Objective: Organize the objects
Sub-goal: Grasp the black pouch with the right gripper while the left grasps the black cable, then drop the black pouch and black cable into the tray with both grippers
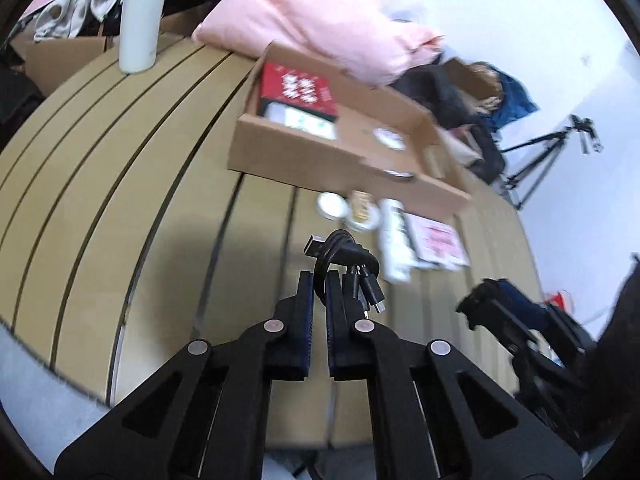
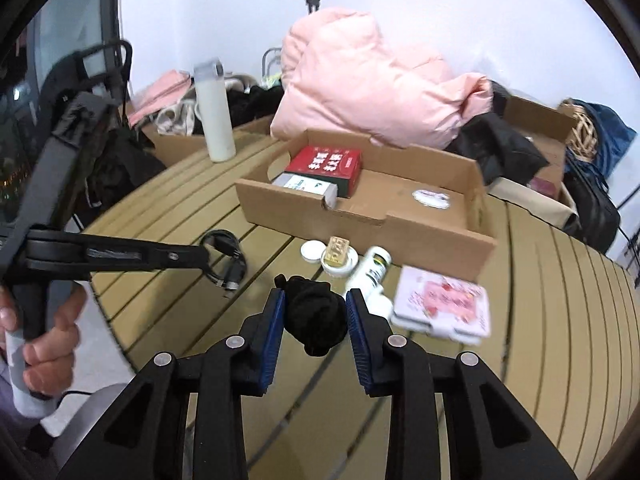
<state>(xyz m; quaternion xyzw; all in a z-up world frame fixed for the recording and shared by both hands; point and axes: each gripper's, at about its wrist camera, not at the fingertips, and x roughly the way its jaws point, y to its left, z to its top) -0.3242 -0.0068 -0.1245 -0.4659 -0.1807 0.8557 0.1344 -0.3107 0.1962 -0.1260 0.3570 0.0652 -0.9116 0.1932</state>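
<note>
Both tongs hold something above the slatted surface.
The left tongs [image 1: 319,284] pinch a coiled black cable [image 1: 344,258]; the right tongs [image 2: 315,308] clamp a black sock [image 2: 316,316], near the cardboard box [image 2: 360,216].

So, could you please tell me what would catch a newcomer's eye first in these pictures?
Probably the big pink jacket heaped at the far edge of the slatted table, right behind the open cardboard box holding a red box. Nearer, each tool grips something: the left tool is shut on a coiled black cable, and the right tool on a black bundle.
</note>
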